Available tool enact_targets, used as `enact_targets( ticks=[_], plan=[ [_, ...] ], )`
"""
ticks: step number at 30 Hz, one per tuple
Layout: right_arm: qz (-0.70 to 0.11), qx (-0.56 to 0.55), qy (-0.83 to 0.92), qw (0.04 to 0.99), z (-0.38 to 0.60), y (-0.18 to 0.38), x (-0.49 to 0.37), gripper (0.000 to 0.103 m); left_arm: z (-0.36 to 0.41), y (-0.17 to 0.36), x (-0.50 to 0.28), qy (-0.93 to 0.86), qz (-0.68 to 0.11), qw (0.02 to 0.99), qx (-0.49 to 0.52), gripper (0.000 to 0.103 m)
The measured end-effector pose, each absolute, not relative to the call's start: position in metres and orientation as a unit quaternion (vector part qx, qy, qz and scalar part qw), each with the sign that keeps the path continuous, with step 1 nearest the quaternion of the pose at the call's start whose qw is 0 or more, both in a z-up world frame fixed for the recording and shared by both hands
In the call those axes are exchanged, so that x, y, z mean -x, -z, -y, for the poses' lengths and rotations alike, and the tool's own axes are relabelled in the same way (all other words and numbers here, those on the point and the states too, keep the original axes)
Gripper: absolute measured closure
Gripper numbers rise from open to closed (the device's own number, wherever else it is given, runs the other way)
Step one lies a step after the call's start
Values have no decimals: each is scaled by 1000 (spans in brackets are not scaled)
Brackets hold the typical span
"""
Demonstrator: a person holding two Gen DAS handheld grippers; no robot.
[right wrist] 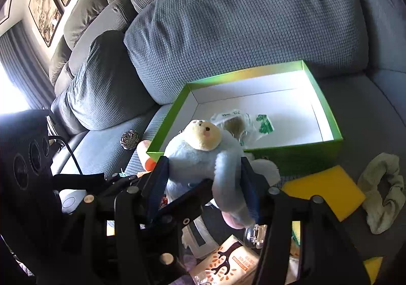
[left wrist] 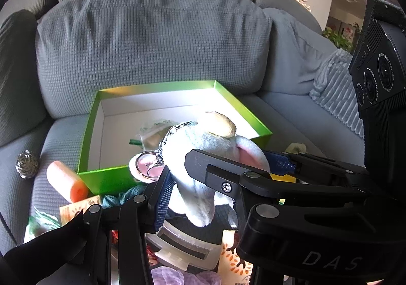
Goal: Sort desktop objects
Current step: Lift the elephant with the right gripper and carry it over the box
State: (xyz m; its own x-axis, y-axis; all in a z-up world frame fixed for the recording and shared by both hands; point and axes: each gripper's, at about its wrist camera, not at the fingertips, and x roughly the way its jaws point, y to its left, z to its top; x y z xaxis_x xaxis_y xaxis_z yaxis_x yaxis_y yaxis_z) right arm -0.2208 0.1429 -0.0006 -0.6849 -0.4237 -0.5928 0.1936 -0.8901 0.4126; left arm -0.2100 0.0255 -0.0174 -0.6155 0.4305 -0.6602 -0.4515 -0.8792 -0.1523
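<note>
A pale blue and white plush toy with a cream head and a metal keychain hangs in front of the green box. My left gripper is shut on its lower body; the near pad presses its left side and the other pad is hidden. In the right wrist view my right gripper is shut on the plush toy, with both blue pads against its sides. The two grippers cross each other. The green box holds only a clear plastic bag.
Everything lies on a grey sofa seat, with cushions behind the box. To the left are a steel scourer and an orange foam roll. To the right are a yellow sponge and a beige scrunchie. A tissue pack lies underneath.
</note>
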Motion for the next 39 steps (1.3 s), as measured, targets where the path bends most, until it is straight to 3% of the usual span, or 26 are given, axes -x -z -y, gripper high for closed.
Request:
enact_targets(
  ticks=[33, 39],
  plan=[
    [140, -305, 925, 177, -136, -36, 266, 49, -25, -9, 259, -915, -17, 230, 330, 58],
    [141, -312, 923, 177, -136, -32, 289, 64, -25, -3, 282, -912, -13, 222, 345, 58]
  ],
)
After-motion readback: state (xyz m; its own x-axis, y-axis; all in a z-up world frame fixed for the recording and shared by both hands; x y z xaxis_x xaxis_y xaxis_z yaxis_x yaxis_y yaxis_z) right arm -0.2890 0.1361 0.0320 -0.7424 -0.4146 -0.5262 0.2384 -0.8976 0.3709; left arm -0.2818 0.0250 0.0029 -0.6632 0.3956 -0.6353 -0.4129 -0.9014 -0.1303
